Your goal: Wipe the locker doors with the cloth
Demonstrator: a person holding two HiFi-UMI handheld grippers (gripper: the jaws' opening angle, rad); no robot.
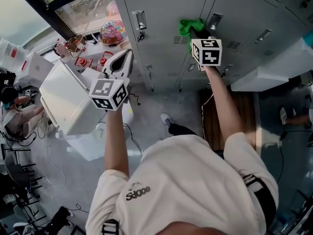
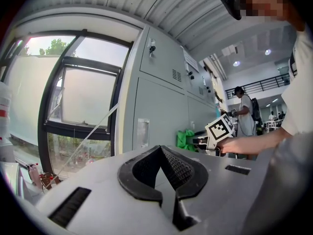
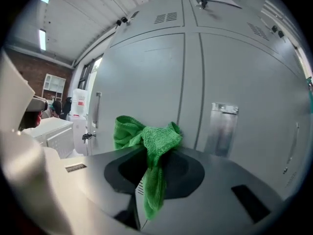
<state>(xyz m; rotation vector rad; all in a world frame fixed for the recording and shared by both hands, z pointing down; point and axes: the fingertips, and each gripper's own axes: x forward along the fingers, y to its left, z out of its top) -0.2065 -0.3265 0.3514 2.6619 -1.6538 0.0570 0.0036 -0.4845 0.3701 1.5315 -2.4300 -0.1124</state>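
My right gripper [image 1: 194,35] is shut on a green cloth [image 1: 190,26] and holds it against a grey locker door [image 1: 161,13], close to the seam between two doors. In the right gripper view the cloth [image 3: 148,137] bunches over the fingertips and hangs down between the jaws, touching the door [image 3: 146,77]. The left gripper [image 1: 128,53] hovers to the left, away from the lockers, shut with nothing in it. Its jaws meet in the left gripper view [image 2: 160,150], where the cloth [image 2: 186,138] shows far off.
A white boxy machine [image 1: 68,102] stands at the left under the left gripper. Behind it is a window sill with a colourful ball [image 1: 113,32] and clutter. A person sits at far left [image 1: 14,109]. A white bench [image 1: 266,75] juts out at right.
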